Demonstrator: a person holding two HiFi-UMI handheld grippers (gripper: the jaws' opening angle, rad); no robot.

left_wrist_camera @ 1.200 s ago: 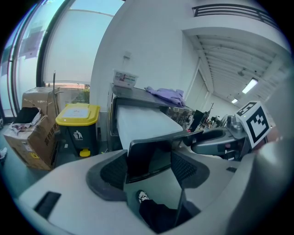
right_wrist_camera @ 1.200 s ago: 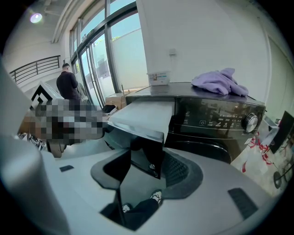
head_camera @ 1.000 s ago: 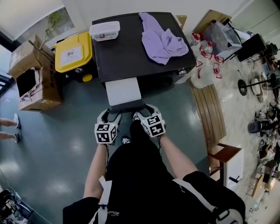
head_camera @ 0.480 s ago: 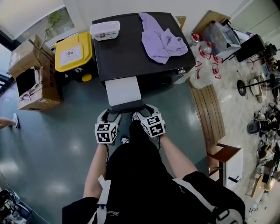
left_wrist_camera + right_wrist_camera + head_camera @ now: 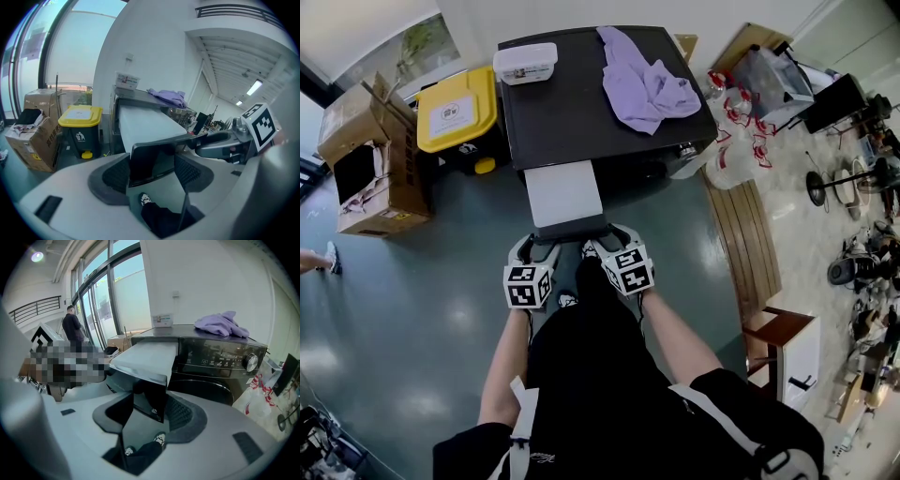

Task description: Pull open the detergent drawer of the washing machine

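Note:
The black washing machine (image 5: 600, 103) stands ahead of me with its detergent drawer (image 5: 564, 192) pulled far out, white on top, with a dark front panel. Both grippers hold that panel. In the left gripper view the left gripper (image 5: 152, 161) has its ribbed pads pressed on the panel's two faces, and the drawer's white top (image 5: 145, 124) runs back to the machine. The right gripper (image 5: 149, 408) is shut on the panel's other end, below the drawer top (image 5: 150, 357). From the head view the left gripper (image 5: 536, 246) and the right gripper (image 5: 605, 242) sit side by side at the drawer's near end.
A purple cloth (image 5: 647, 89) and a white box (image 5: 525, 64) lie on the machine's top. A yellow-lidded bin (image 5: 457, 114) and cardboard boxes (image 5: 370, 159) stand to the left. A wooden bench (image 5: 750, 244) and clutter lie to the right. A person (image 5: 72, 326) stands by the windows.
Both grippers and the drawer stay where they were. A passer-by's feet at the left edge of the head view have partly moved out of the picture.

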